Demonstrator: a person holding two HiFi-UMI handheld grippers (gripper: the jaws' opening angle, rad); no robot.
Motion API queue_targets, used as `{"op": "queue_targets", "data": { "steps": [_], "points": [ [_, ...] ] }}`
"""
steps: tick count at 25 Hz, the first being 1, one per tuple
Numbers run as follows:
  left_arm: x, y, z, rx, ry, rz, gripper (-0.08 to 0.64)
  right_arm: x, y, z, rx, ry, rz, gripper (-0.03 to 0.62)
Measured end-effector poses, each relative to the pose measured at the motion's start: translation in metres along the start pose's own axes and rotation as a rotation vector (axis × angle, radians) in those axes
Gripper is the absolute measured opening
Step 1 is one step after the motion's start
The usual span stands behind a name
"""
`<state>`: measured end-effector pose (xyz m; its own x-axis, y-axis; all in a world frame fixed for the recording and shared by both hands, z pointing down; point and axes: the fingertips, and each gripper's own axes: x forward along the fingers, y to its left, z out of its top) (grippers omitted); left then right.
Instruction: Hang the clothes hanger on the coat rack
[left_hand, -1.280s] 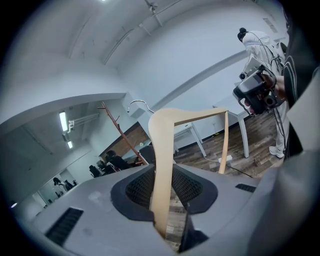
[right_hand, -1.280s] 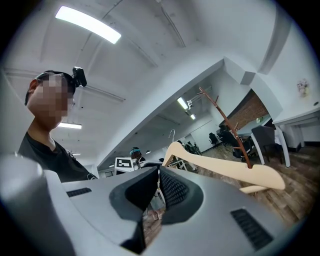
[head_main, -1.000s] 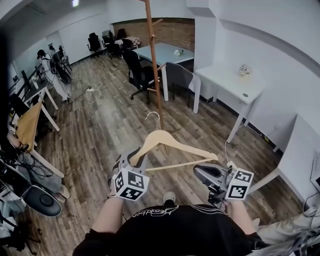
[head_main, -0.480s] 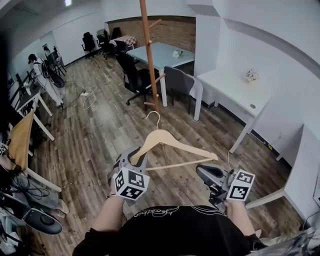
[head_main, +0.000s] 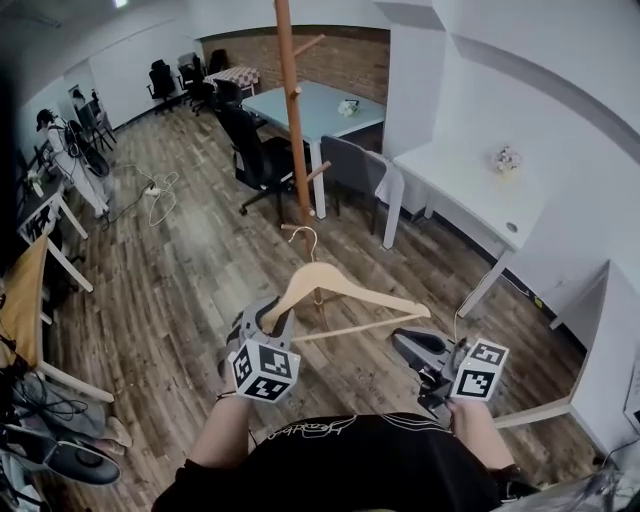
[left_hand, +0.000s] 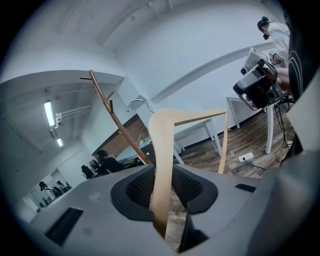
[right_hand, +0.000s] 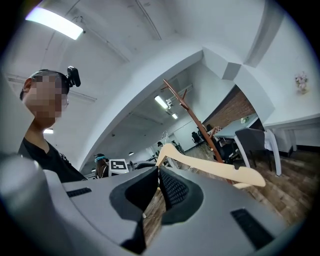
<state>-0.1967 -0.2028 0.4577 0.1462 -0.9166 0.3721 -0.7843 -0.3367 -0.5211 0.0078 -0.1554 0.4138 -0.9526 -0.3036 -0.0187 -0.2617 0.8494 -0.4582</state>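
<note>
So the left tongs (head_main: 270, 322) are clamped on one arm of the wooden hanger (head_main: 345, 290), hook up and pointing at the coat rack (head_main: 292, 130) ahead, probably ready to catch a peg. The right tongs (head_main: 408, 346) are pinched together and empty, just beside the hanger.

Open-plan office: white tables (head_main: 470, 190) lining the walls, black swivel chairs (head_main: 245, 150), a wooden coat rack (head_main: 291, 110), brick back wall (head_main: 345, 62), wood-plank floor (head_main: 190, 280), cables (head_main: 160, 190) trailing.
</note>
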Motion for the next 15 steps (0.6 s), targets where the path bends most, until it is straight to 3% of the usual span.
{"op": "queue_targets", "data": {
  "steps": [6, 10, 15],
  "points": [
    [0.030, 0.017, -0.007, -0.010, 0.029, 0.018, 0.098, 0.023, -0.033, 0.001, 0.022, 0.054, 0.032, 0.043],
    [0.055, 0.040, 0.003, -0.007, 0.051, 0.064, 0.099, 0.039, -0.061, 0.025, 0.043, 0.050, 0.098, 0.043],
    [0.088, 0.072, 0.028, -0.001, 0.054, 0.119, 0.098, 0.063, -0.097, 0.058, -0.002, 0.077, 0.163, 0.043]
  ]
}}
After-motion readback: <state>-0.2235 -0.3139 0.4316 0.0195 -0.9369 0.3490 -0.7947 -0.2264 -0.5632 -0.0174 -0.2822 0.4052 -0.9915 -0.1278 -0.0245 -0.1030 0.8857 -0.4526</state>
